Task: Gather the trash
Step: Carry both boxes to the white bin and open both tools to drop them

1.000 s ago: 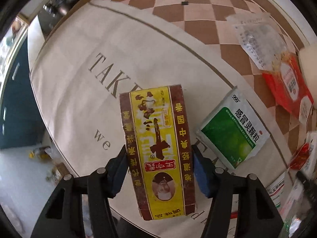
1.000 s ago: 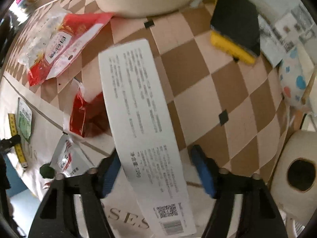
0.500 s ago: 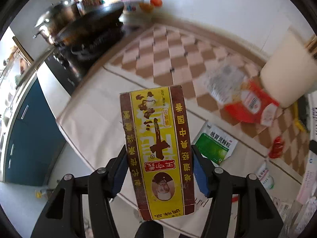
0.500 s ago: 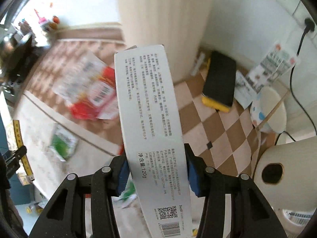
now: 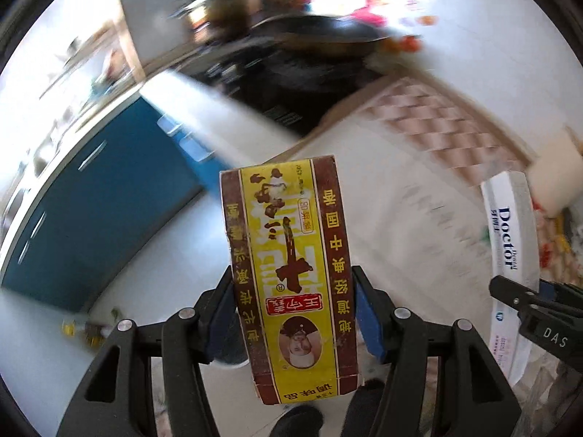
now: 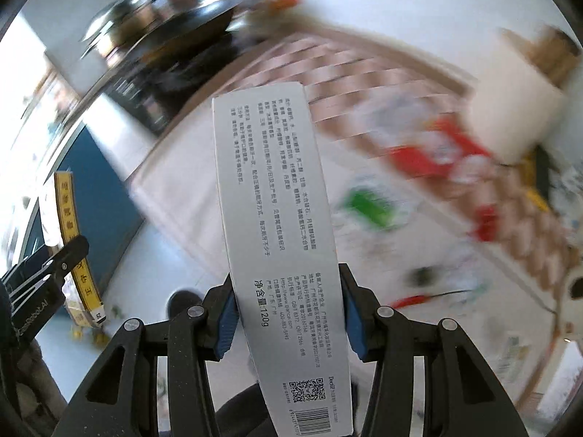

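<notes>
My left gripper (image 5: 294, 313) is shut on a yellow and brown spice box (image 5: 288, 269), held in the air off the counter's edge. My right gripper (image 6: 288, 313) is shut on a long white toothpaste box (image 6: 277, 225), also lifted. The toothpaste box (image 5: 510, 251) and right gripper (image 5: 539, 313) show at the right of the left wrist view. The spice box (image 6: 74, 240) and left gripper (image 6: 43, 266) show at the left of the right wrist view. Blurred on the counter lie a green sachet (image 6: 368, 207) and red wrappers (image 6: 433, 149).
A checkered mat (image 6: 364, 69) and a beige cloth (image 5: 411, 218) cover the counter. A black stove with a wok (image 5: 309, 47) is at the back. Blue cabinets (image 5: 94, 211) and white floor (image 5: 153, 284) lie to the left. A cream container (image 6: 517, 109) stands at right.
Both grippers have lifted and swung left away from the counter with their boxes still held; the views now show the stove, cabinets and floor, with motion blur.
</notes>
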